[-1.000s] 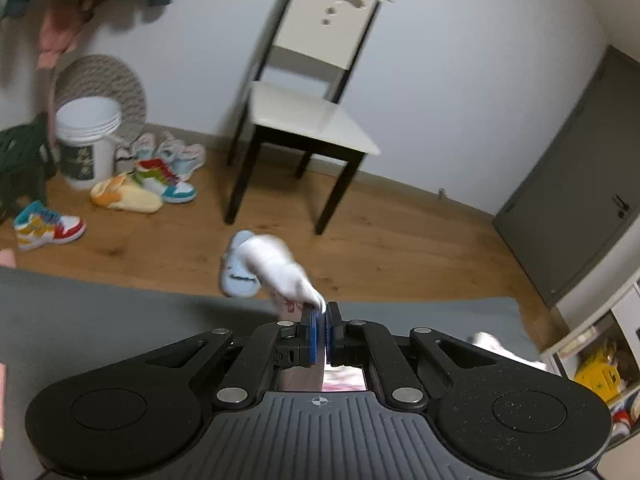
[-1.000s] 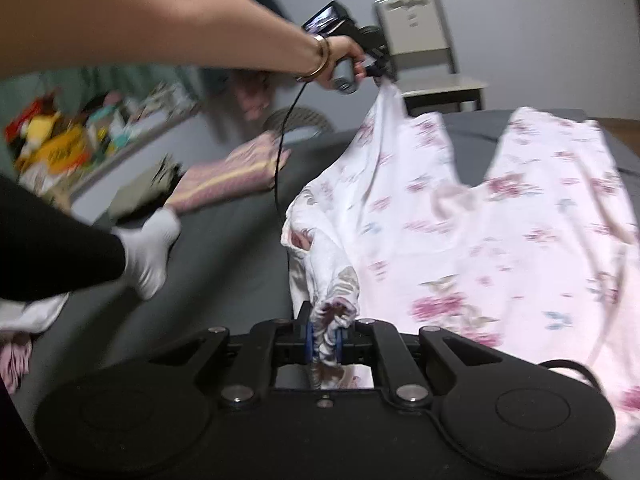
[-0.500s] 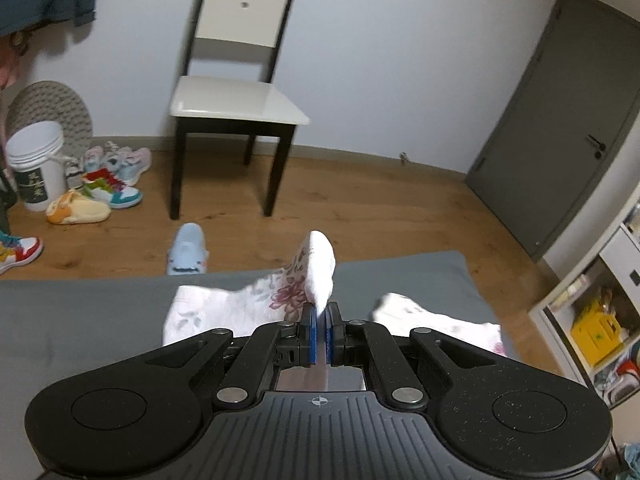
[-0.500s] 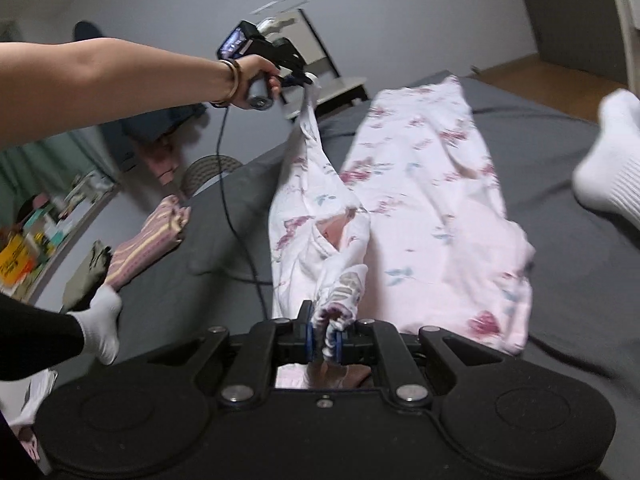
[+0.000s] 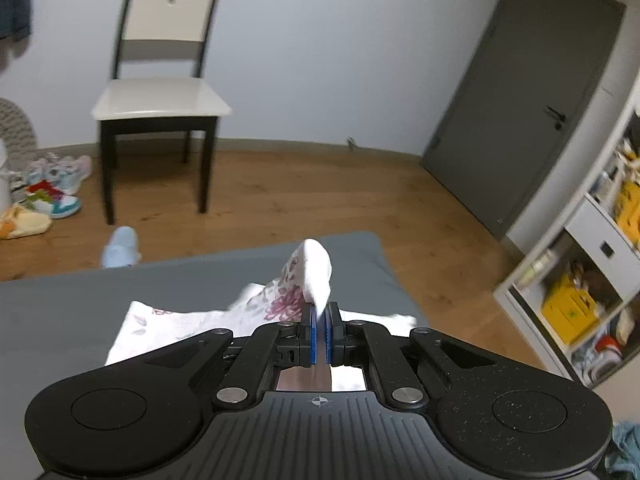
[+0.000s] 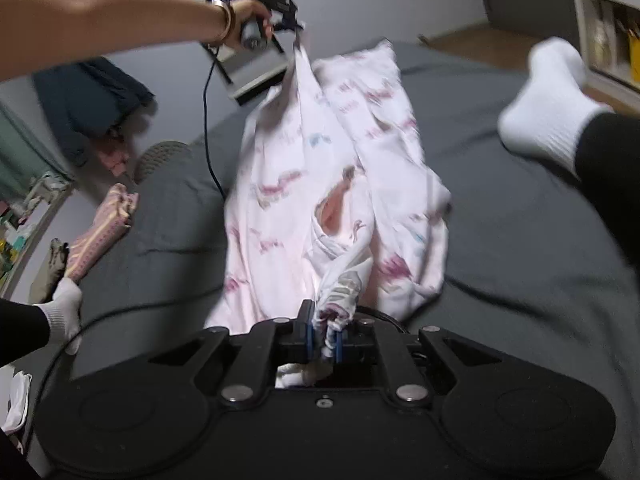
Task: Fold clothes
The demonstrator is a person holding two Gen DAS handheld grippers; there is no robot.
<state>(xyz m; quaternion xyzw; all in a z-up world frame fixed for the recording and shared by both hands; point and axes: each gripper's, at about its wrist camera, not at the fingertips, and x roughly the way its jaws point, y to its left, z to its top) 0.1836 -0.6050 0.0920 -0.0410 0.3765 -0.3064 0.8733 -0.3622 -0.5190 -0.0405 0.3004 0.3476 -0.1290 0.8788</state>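
The left claw (image 5: 320, 334) is pinched tight on a corner of the floral garment (image 5: 280, 304), blue pads (image 5: 309, 332) nearly together with white cloth poking up between them. Its camera looks over the foot of the grey bed (image 5: 80, 312) toward a white-seated chair (image 5: 160, 96), sneakers (image 5: 52, 192) on the wood floor (image 5: 300, 196), a grey door (image 5: 520, 92) and a white shelf unit (image 5: 592, 264).

The right-wrist view gives what that camera cannot: the whole pink-and-white floral garment (image 6: 320, 168) stretched along the bed (image 6: 500, 220) between the two tools. The right claw (image 6: 324, 342) is clamped on a bunched end of the fabric, while far off the person's left hand (image 6: 248, 20) lifts the left tool (image 6: 276, 0), raising the other end off the bed. A white-socked foot (image 6: 548, 104) sits right of the garment, another (image 6: 64, 308) at left, near a striped pink folded piece (image 6: 100, 236). A black cable (image 6: 212, 120) trails from the raised hand.

Against half a second ago, the left camera has swung right: the chair sits further left, the bucket is almost out of frame, more of the shelf shows. In the right view the garment is now more bunched and doubled over, the right foot looms larger, and the picture is motion-blurred.
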